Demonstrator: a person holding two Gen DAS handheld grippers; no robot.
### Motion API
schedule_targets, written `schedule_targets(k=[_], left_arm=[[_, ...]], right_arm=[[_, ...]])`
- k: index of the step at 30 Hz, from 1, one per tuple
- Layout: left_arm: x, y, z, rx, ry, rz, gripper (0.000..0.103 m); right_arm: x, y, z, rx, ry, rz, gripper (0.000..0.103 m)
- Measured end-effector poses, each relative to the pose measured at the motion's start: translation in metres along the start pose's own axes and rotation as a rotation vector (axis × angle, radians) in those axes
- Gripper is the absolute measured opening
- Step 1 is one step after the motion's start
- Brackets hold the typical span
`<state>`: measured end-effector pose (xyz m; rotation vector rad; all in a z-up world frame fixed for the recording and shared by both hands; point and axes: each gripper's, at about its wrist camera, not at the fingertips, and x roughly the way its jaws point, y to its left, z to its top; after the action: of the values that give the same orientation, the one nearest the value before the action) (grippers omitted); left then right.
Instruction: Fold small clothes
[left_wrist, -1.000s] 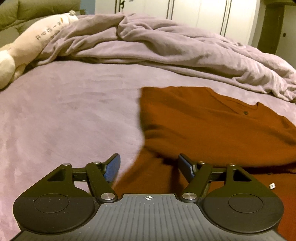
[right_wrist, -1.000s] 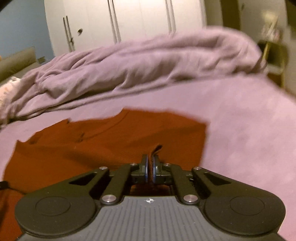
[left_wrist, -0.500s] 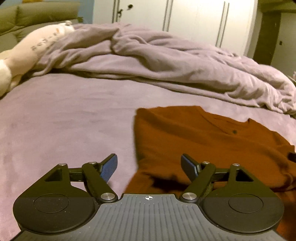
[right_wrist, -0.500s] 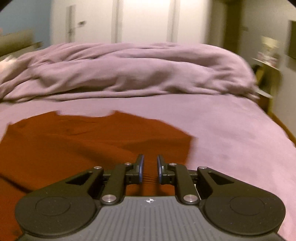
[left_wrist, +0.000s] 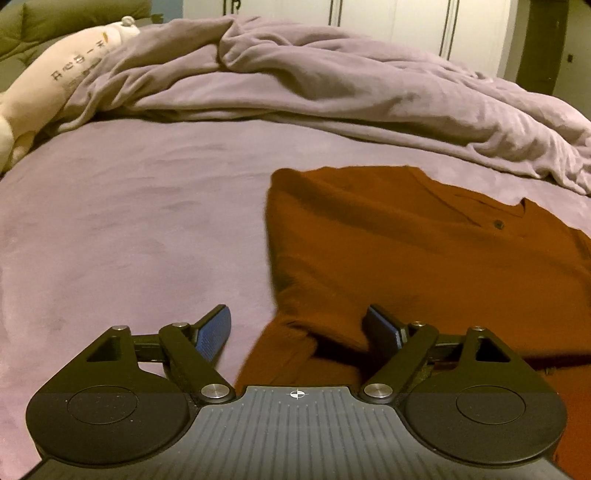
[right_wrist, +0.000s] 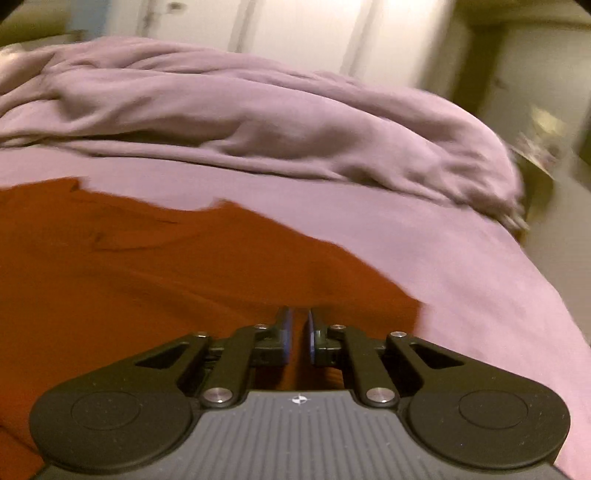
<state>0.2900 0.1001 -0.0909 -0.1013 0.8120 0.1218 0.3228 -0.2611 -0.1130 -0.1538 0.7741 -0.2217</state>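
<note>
Left gripper is seen wide apart, jaws opening; its blue pads press on nothing. A folded edge of the rust-orange shirt lies in the gap below, with the left pad over bare sheet and the right pad over cloth. No contact with the fabric can be confirmed.

Right gripper is seen nearly together, jaws closing, with a narrow slit left between the pads. Orange cloth shows through the slit, but whether a fold is pinched cannot be told; the view is motion-blurred. The gripper is placed over the shirt near its right edge.

The shirt is spread flat on the mauve bed sheet, partly folded: in the left view a doubled layer and a lower flap are seen. A small dark button is visible at the neckline, which is turned toward the far side. In the right view the shirt's edge runs diagonally against bare sheet.

Beyond the shirt, a rumpled mauve duvet is heaped across the bed. At far left a cream plush pillow with printed lettering is partly tucked under the duvet. White wardrobe doors are seen behind.
</note>
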Motion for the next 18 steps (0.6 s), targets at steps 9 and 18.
schedule_targets(k=[9,18], left_arm=[[-0.027,0.018,-0.023,0.079,0.036,0.046,0.086],[-0.109,0.050,-0.085,0.156,0.114,0.049,0.090]], right_arm=[[-0.066,-0.046,-0.068,0.062,0.077,0.146,0.000],[-0.184,-0.056,-0.114,0.116,0.157,0.277,0.010]])
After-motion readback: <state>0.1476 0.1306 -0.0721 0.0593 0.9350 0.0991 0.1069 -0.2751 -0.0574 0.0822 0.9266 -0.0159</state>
